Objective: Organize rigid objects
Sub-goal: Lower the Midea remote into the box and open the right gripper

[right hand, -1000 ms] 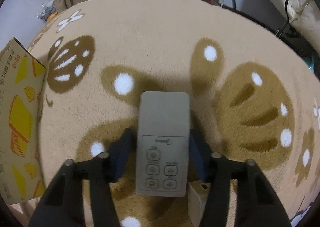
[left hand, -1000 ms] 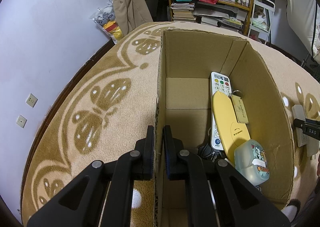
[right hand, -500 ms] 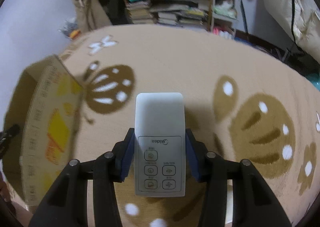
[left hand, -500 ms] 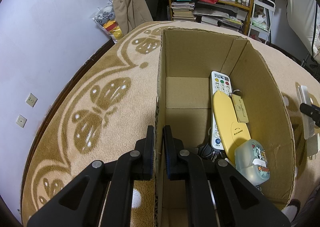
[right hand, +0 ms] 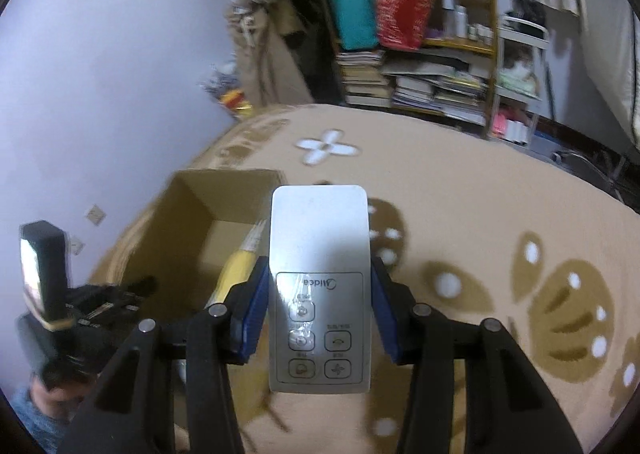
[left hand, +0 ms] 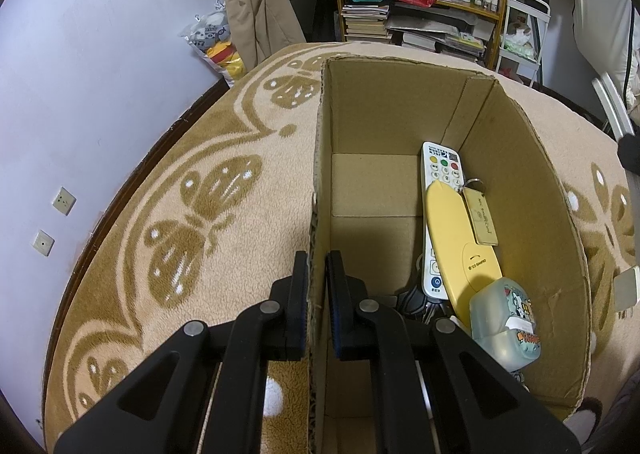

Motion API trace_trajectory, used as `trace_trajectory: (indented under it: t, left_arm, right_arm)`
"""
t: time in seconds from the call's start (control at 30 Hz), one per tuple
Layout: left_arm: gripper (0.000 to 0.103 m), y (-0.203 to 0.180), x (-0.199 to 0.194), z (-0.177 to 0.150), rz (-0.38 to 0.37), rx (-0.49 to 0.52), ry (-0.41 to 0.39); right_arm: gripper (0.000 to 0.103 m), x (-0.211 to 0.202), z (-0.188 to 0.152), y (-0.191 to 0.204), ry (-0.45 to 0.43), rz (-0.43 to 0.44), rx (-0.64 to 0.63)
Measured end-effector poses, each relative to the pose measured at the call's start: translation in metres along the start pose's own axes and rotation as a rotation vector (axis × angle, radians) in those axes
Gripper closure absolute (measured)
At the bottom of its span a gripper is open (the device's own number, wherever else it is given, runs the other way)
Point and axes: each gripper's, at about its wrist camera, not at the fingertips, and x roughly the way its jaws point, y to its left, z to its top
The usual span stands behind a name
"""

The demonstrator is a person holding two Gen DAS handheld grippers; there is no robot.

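- The left gripper (left hand: 317, 286) is clamped on the near left wall of the open brown cardboard box (left hand: 520, 181), one black finger outside the wall and one inside, with almost no gap between them.
- The right gripper (right hand: 319, 306) has its blue-padded fingers (right hand: 253, 314) pressed against both long edges of a flat white rectangular air-conditioner remote (right hand: 319, 286), held in the air above the tan butterfly-patterned carpet (right hand: 480, 213).
- In the right wrist view the box lies below and to the left of the held remote; motion blur softens its edges.
- Inside the box, along its right wall, lie a long white TV remote with coloured buttons (left hand: 442, 169), a yellow oval case (left hand: 460, 250), a beige key tag (left hand: 482, 217) and a translucent cartoon-printed plastic case (left hand: 505, 324).
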Motion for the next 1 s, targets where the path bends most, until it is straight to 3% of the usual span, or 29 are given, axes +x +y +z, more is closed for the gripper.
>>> trace_trajectory:
  t: [0.33, 0.73, 1.0]
  left_arm:
    - [0.094, 0.001, 0.001, -0.001, -0.005, -0.004, 0.000]
    - [0.094, 0.004, 0.002, -0.003, -0.013, -0.009, -0.003]
    - [0.094, 0.005, 0.001, -0.001, -0.010, -0.008, -0.003]
  right_arm:
    - [0.052, 0.018, -0.011, 0.062, 0.034, 0.082, -0.102]
    - [0.052, 0.035, -0.028, 0.068, 0.109, 0.069, -0.144]
    - [0.050, 0.018, -0.024, 0.065, 0.073, 0.046, -0.149]
